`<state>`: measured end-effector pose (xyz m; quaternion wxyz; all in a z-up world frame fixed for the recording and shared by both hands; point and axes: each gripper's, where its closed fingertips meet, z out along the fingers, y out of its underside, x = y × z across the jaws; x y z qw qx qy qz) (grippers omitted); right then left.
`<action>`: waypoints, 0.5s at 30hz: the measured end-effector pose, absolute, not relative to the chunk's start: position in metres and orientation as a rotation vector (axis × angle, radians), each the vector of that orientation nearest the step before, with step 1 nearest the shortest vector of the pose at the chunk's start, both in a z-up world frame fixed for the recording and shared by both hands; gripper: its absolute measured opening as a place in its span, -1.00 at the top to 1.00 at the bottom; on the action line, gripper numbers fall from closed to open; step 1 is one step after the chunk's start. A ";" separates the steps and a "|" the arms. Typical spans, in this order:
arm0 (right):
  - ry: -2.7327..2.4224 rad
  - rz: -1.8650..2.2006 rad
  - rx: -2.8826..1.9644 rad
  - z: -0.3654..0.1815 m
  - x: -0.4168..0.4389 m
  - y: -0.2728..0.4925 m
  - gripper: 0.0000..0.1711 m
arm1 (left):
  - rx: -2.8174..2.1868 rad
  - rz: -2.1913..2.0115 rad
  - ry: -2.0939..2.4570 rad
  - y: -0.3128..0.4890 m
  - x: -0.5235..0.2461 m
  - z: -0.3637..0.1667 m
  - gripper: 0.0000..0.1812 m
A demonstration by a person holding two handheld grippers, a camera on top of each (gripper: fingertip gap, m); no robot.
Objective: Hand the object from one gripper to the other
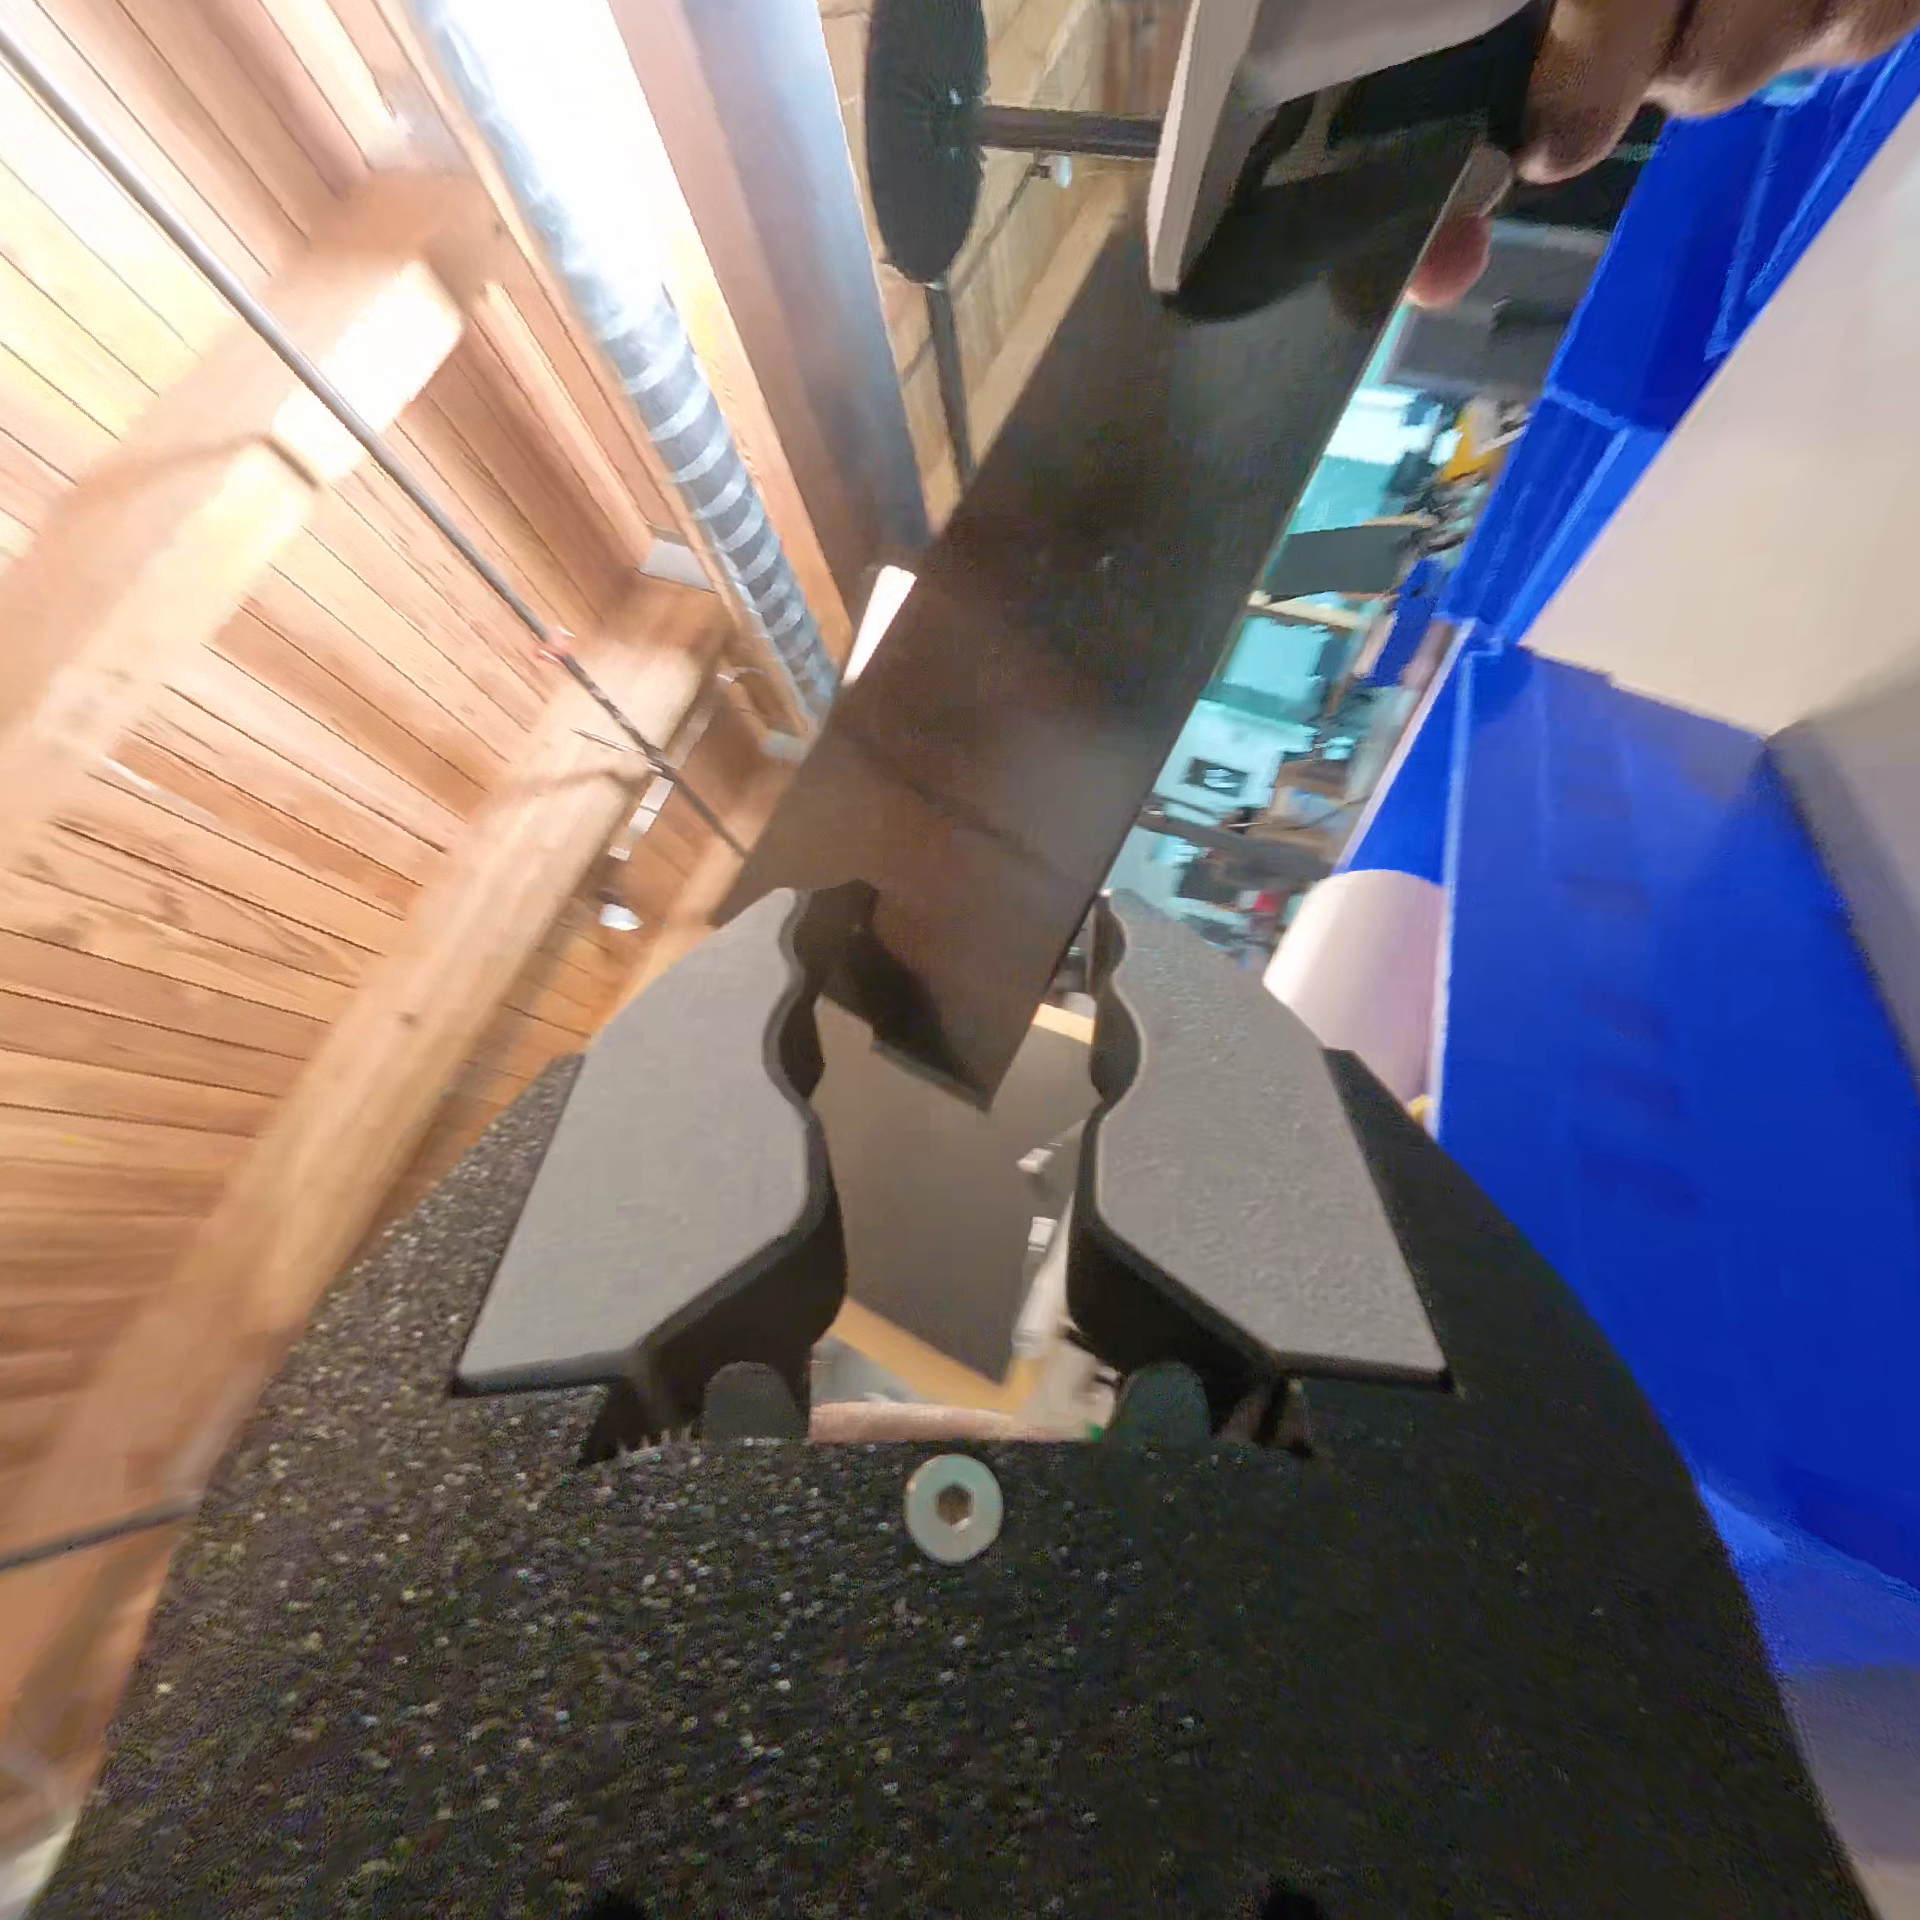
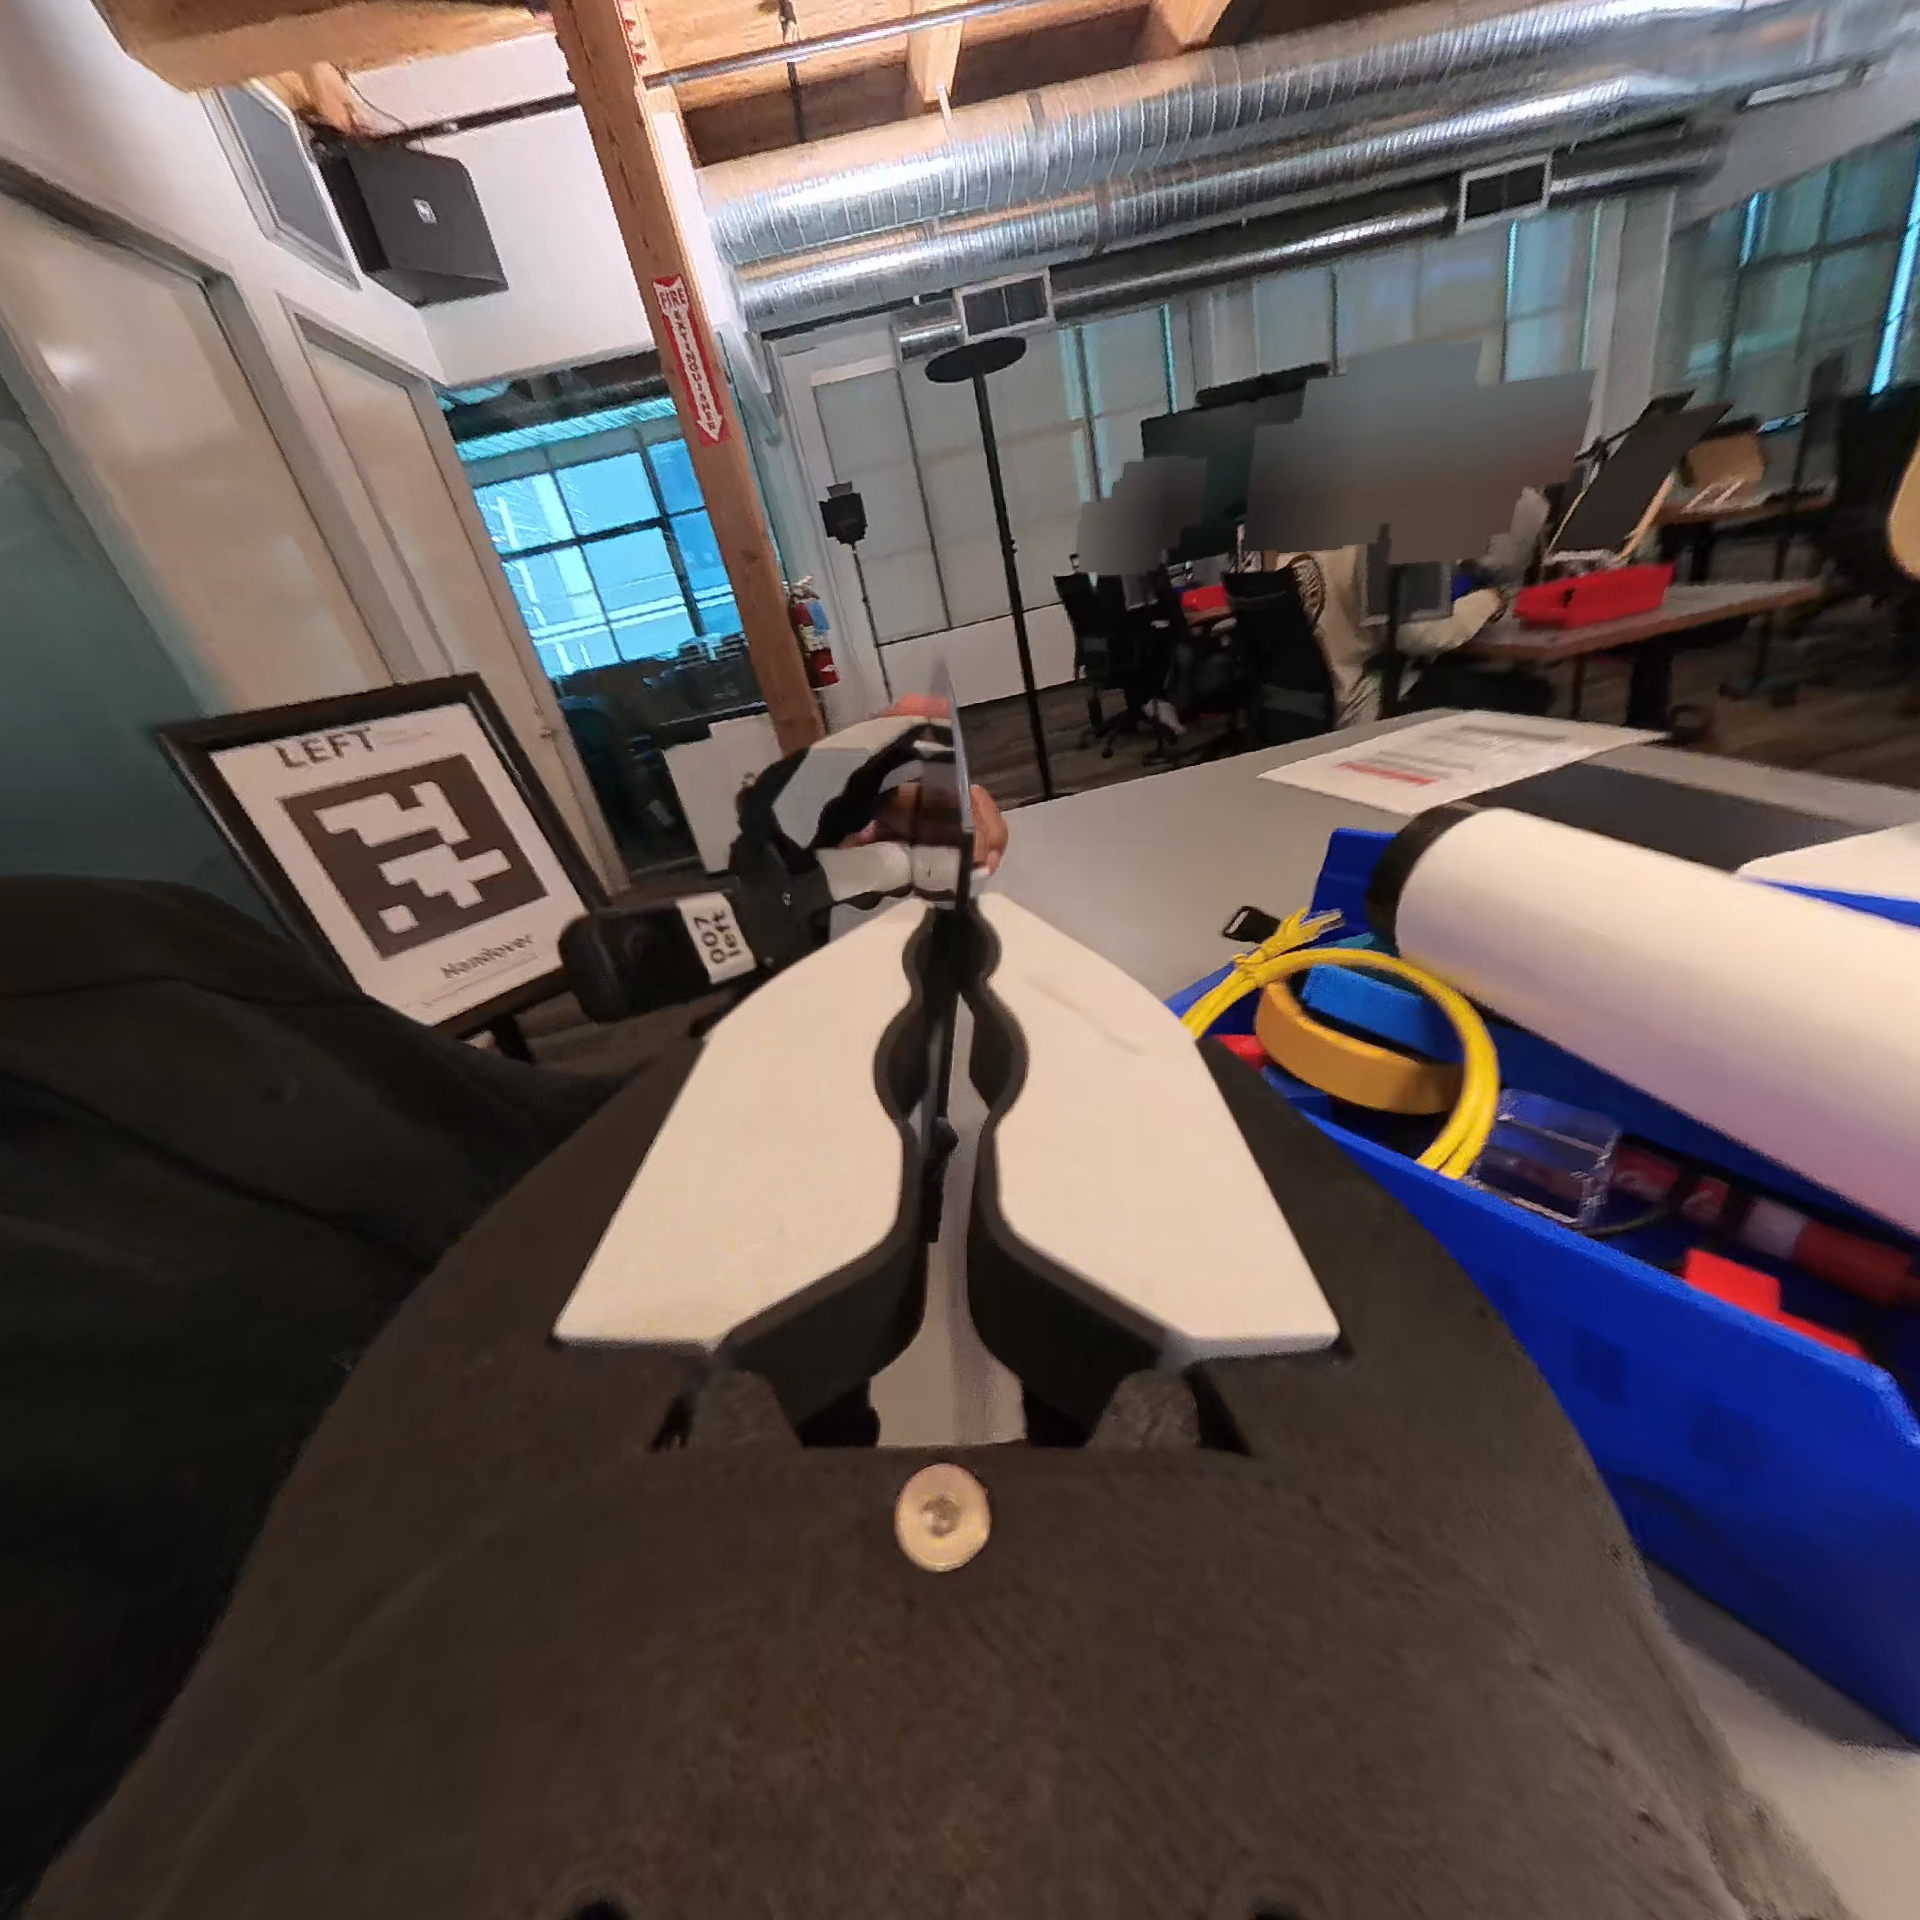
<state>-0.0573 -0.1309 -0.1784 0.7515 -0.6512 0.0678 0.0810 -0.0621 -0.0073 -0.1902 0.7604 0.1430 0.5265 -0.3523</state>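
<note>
Right claw [image 2: 948, 925] pinches a thin black plate [image 2: 940, 1049] edge-on (blue bin [image 2: 1621, 1382] sits beside it).

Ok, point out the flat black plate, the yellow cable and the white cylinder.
flat black plate [image 1: 1049, 665]: left wrist view, middle of its broad face.
yellow cable [image 2: 1481, 1049]: right wrist view, right side of the loop.
white cylinder [image 2: 1621, 935]: right wrist view, mid-body.

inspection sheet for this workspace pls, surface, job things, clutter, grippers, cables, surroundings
surface: grey table, a printed sheet at its far end
job's things: thin black plate, held edge-on in the right wrist view
clutter: blue bin holding a yellow ring and a white cylinder
grippers: right gripper shut on the plate; left gripper open, plate end between its fingers
cables: yellow cable coiled in the bin
surroundings: framed marker sign, wooden post, ceiling ducts
</note>
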 end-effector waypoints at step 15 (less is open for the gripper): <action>-0.323 -0.314 -1.343 -0.166 -0.093 -0.148 0.98 | -0.137 -2.068 1.783 -0.023 -0.086 -0.197 0.19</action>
